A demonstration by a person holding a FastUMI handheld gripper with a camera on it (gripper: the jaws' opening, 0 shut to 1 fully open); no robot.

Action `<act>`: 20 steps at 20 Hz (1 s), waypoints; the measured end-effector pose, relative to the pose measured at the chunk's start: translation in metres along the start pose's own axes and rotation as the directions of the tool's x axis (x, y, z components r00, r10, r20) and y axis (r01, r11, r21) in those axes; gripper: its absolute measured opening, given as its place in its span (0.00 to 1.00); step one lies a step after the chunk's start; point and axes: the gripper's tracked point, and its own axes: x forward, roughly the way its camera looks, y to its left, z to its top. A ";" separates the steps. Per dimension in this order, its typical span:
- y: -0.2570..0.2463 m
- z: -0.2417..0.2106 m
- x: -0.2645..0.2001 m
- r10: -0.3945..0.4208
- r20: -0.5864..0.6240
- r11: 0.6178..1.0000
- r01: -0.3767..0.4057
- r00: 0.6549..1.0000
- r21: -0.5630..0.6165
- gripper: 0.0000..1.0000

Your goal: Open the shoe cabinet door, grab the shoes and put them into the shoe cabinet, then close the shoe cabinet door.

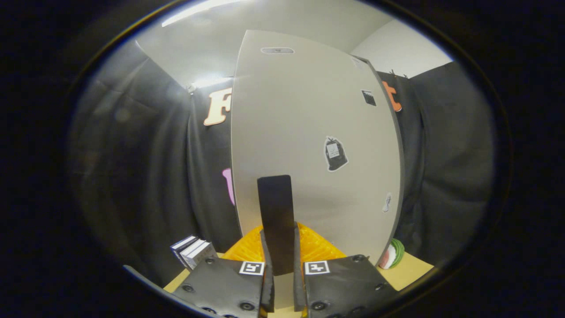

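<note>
The pale grey shoe cabinet door point(309, 132) stands upright right in front of me. A flat black handle point(276, 207) runs vertically on its lower part. My gripper point(280, 234) is shut on this handle, with the orange ribbed fingers point(320, 247) pressing on its two sides. The door's right edge point(399, 176) shows its thickness; I cannot tell from here whether the door is ajar.
A few stickers are on the door face, one a black bag shape point(335, 153). Left of the fingers a small stack of books point(194, 251) sits on the wooden tabletop point(410, 269). A round green, white and red object point(390, 255) lies by the door's lower right corner.
</note>
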 end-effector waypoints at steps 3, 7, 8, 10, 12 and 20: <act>-0.014 0.005 -0.019 0.009 0.009 1.000 -0.009 1.000 0.013 0.19; -0.034 0.008 -0.048 0.055 -0.001 0.998 -0.055 0.998 0.017 0.19; -0.039 0.009 -0.054 0.067 -0.001 0.998 -0.067 0.998 0.009 0.19; -0.050 0.010 -0.065 0.091 -0.004 0.996 -0.091 0.996 0.005 0.19; -0.059 0.010 -0.076 0.112 -0.006 0.994 -0.112 0.994 0.008 0.19; -0.122 0.018 -0.120 0.116 0.003 0.993 -0.116 0.993 -0.017 0.18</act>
